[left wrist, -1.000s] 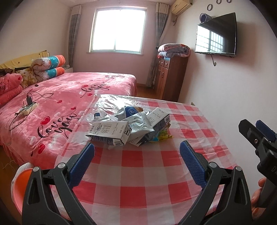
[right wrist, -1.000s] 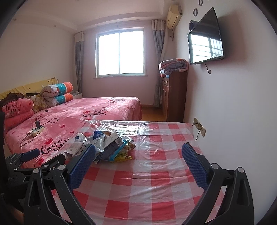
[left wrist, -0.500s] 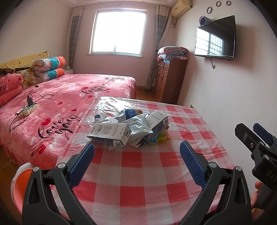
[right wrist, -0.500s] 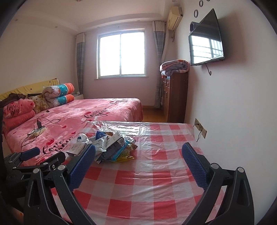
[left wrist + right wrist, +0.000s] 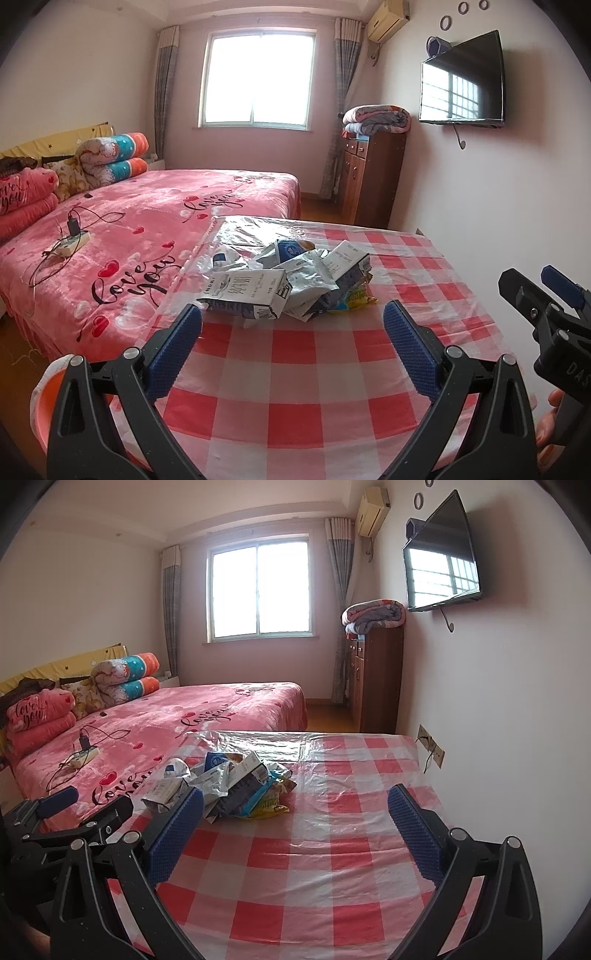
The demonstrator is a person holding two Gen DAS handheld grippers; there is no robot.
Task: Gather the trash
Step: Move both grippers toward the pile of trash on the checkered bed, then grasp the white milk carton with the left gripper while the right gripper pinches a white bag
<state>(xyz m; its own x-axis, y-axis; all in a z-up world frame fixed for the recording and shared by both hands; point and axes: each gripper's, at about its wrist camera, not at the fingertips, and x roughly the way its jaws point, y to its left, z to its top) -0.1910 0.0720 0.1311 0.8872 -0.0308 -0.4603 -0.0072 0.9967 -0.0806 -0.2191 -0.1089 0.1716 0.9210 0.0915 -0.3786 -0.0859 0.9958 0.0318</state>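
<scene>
A pile of trash (image 5: 291,278) lies on the red-and-white checked table (image 5: 295,373): a white milk carton (image 5: 247,293), silver foil wrappers, a second carton and a yellow snack bag. The pile also shows in the right wrist view (image 5: 229,784). My left gripper (image 5: 291,343) is open and empty, hovering over the table's near part, short of the pile. My right gripper (image 5: 295,829) is open and empty, to the right of the pile; it also appears in the left wrist view (image 5: 543,295). An orange bin (image 5: 42,398) with a white liner sits low at the left.
A pink bed (image 5: 155,229) with a power strip and cable (image 5: 70,245) adjoins the table's left side. A wooden dresser (image 5: 373,177) stands beyond, a TV (image 5: 461,79) hangs on the right wall, and a wall socket (image 5: 430,746) is beside the table.
Both grippers have tilted up and drawn back slightly, so the pile and table sit lower in view. Both stay open and empty.
</scene>
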